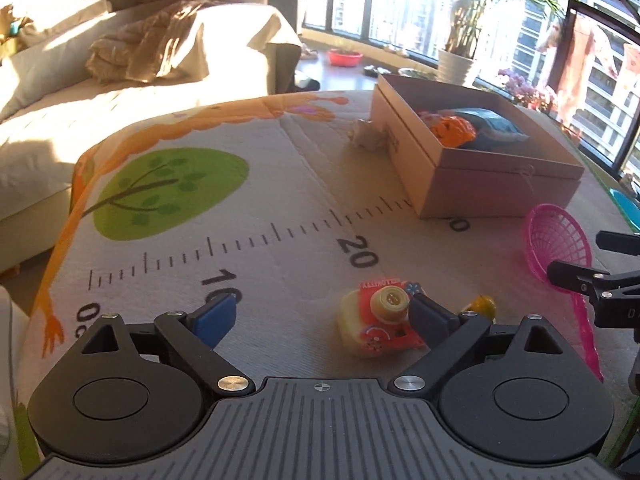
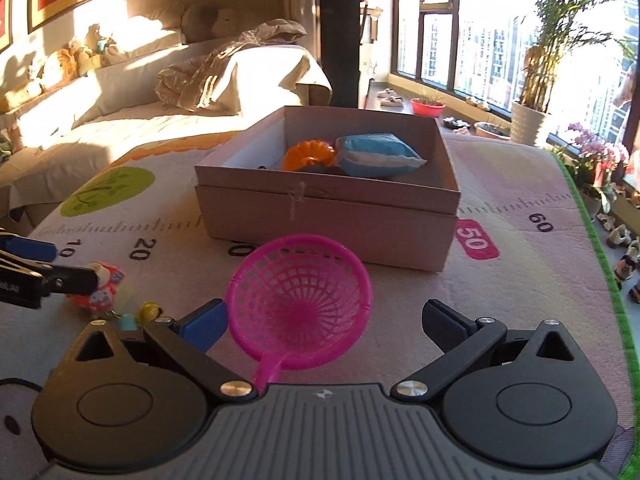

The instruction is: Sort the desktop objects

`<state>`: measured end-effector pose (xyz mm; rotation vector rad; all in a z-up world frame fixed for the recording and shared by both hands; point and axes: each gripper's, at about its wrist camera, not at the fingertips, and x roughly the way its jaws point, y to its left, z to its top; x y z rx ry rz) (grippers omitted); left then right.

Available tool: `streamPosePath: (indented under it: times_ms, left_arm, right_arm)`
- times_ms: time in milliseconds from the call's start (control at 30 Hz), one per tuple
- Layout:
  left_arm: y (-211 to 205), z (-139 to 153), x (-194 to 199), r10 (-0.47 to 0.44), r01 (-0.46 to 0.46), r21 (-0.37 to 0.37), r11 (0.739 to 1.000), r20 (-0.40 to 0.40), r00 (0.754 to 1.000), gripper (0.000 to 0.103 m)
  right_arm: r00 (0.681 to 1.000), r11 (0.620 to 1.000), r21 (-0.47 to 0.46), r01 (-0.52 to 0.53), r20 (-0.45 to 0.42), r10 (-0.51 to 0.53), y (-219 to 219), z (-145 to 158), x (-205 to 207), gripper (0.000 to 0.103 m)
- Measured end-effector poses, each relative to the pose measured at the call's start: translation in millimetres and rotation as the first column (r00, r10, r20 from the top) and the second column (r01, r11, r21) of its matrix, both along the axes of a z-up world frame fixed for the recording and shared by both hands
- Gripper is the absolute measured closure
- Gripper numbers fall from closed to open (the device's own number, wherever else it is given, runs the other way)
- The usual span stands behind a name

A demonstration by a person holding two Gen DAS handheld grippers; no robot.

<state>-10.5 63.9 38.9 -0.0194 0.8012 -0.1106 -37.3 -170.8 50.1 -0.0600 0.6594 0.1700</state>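
A toy camera (image 1: 378, 322), red and yellow, lies on the play mat between my left gripper's open fingers, close against the right finger. My left gripper (image 1: 326, 316) is open. A pink plastic sieve (image 2: 300, 300) lies on the mat between the open fingers of my right gripper (image 2: 326, 326), its handle pointing toward the camera. The sieve also shows in the left wrist view (image 1: 558, 248). A cardboard box (image 2: 400, 196) stands beyond it, holding an orange toy (image 2: 308, 156) and a blue-white bag (image 2: 376, 154).
A small yellow toy (image 1: 482, 304) lies right of the toy camera. A white crumpled object (image 1: 366, 136) sits left of the box. The mat's green edge (image 2: 596, 240) runs along the right. A bed (image 1: 100, 92) lies at the left.
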Motion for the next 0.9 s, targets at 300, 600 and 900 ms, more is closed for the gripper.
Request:
streamPosePath:
  times_ms: [300, 600, 900]
  left_arm:
    - [4.6, 5.9, -3.6, -0.001, 0.001, -0.027, 1.000, -0.005, 1.000, 0.006]
    - [5.9, 6.0, -20.1, -0.060, 0.058, -0.059, 0.997, -0.028, 0.998, 0.003]
    - [10.8, 8.8, -14.7, -0.039, 0.037, -0.073, 0.997, -0.018, 0.999, 0.003]
  right_arm:
    - [0.998, 0.997, 0.046, 0.063, -0.004, -0.062, -16.3, 7.5, 0.0, 0.000]
    - [0.994, 0.994, 0.048, -0.103, 0.025, 0.102, 14.2, 25.5, -17.5, 0.000]
    - [0.998, 0.998, -0.019, -0.058, 0.004, 0.058, 22.8, 14.7, 5.7, 0.000]
